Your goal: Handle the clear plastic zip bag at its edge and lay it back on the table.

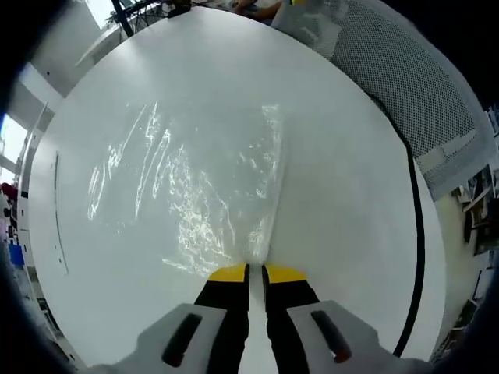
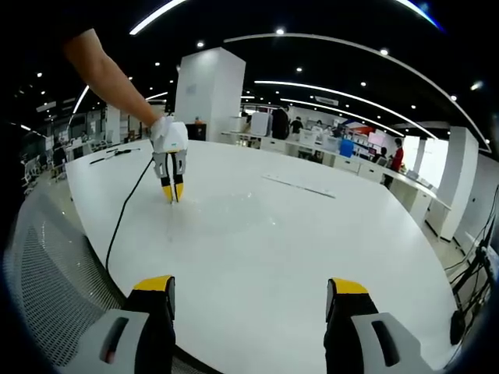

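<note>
Left gripper, jaws nearly closed and apparently pinching the near edge of the clear bag, which spreads flat across the frame's centre on the white table, while the right gripper waits wide open and empty.

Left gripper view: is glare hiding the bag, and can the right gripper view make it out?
Left gripper view: ceiling-light glare streaks the clear zip bag, which actually outlines it; left tool is shut on its edge. Right gripper view: bag nearly invisible against the white table; fisheye bends the table rim.
</note>
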{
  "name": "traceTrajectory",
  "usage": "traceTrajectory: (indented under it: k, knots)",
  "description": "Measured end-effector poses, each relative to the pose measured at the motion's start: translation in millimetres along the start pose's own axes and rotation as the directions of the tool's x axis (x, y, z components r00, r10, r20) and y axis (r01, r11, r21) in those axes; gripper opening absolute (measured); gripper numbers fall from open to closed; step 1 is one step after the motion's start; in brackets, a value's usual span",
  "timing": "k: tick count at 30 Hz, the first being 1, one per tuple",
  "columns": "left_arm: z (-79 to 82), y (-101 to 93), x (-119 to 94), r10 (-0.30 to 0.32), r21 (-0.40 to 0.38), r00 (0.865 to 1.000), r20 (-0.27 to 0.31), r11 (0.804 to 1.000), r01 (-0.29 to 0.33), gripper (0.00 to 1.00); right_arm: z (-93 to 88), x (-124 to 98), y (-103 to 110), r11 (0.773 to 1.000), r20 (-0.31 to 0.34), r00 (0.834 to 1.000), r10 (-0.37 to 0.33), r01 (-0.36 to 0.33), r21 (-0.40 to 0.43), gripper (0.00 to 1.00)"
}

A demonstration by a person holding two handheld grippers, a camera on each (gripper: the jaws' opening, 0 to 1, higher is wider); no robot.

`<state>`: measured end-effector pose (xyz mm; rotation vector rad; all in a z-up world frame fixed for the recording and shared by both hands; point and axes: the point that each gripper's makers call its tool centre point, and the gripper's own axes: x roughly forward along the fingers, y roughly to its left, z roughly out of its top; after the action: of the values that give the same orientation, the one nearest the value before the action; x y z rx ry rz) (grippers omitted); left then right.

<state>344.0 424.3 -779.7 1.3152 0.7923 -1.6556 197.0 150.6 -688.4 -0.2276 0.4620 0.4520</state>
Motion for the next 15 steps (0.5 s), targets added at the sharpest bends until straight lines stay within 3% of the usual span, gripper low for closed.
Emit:
traceTrajectory:
  k: [15]
  knots:
    - [-3.7,4.3,1.1,0.077,-0.052,0.997,0.005,0.996,-0.077,0.0,-0.5,0.2,1.2,1.0,-0.001,1.0,0.006,-0.006,-0.002,0.79]
